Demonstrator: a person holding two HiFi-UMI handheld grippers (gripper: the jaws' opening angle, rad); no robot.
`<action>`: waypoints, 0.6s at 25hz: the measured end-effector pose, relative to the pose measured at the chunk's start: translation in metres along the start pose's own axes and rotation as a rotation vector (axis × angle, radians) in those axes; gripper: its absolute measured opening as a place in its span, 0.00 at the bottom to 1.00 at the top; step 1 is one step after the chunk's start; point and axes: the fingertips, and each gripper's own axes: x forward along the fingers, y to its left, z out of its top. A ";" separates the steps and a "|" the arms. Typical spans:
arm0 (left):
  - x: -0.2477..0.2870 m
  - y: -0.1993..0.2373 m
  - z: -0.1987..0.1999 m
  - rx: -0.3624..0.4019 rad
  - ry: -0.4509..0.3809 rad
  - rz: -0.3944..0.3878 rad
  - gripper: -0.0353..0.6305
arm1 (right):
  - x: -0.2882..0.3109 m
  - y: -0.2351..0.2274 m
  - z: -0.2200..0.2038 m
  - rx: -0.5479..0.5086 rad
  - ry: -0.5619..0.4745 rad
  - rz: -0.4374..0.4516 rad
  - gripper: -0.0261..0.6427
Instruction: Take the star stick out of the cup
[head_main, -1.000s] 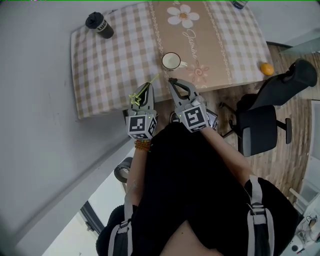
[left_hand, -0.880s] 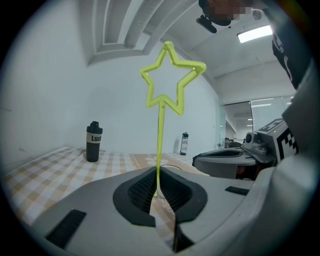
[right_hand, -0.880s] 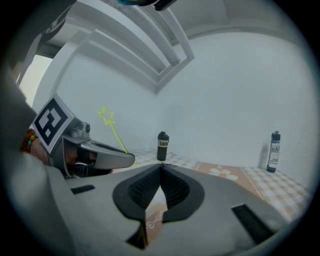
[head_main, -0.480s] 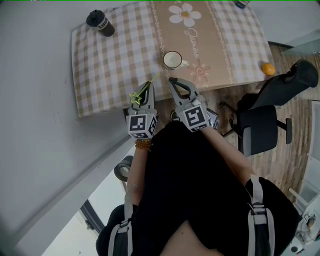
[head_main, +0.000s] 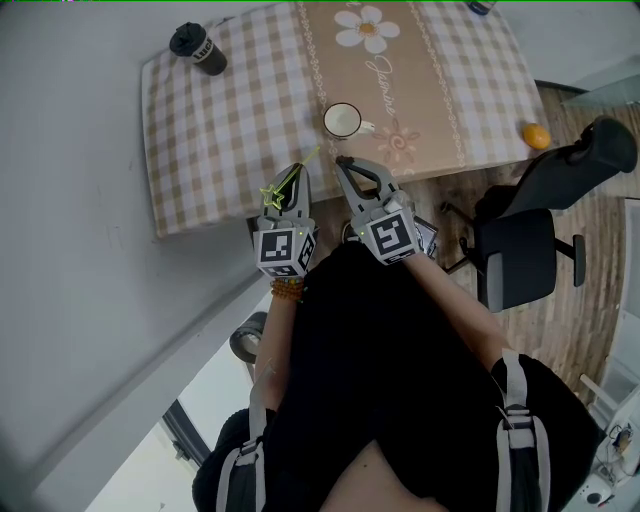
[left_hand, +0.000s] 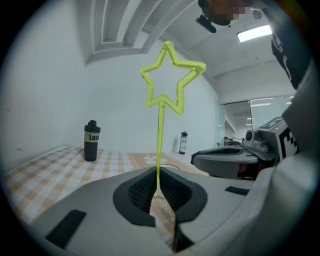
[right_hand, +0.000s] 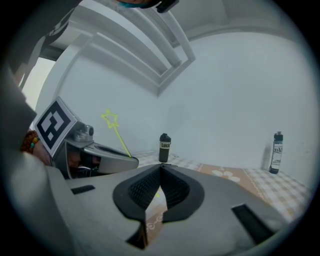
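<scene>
A thin yellow-green star stick (left_hand: 170, 82) stands up from my left gripper (left_hand: 157, 192), whose jaws are shut on its lower end. In the head view the star stick (head_main: 272, 194) is out of the cup, and the left gripper (head_main: 298, 172) is over the table's near edge. The white cup (head_main: 342, 121) stands on the beige runner just beyond both grippers, with nothing visible in it. My right gripper (head_main: 343, 163) is beside the left one, shut and holding nothing. The right gripper view shows its jaws (right_hand: 160, 170) meeting at the tips, with the star stick (right_hand: 114, 128) to the left.
The table (head_main: 220, 150) has a checked cloth with a flowered runner. A black bottle (head_main: 198, 50) stands at its far left corner, and another bottle (right_hand: 274, 152) at the far right. An orange ball (head_main: 536, 137) and a black office chair (head_main: 530, 240) are at the right.
</scene>
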 end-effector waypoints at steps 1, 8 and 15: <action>0.001 0.000 0.000 0.001 0.001 0.000 0.07 | 0.000 -0.001 0.000 -0.004 -0.003 0.001 0.05; 0.004 -0.002 0.000 0.001 0.010 -0.002 0.07 | -0.001 -0.007 -0.002 0.001 0.005 -0.008 0.05; 0.004 0.000 -0.001 0.001 0.011 0.000 0.07 | 0.002 -0.006 -0.004 0.007 0.003 -0.009 0.05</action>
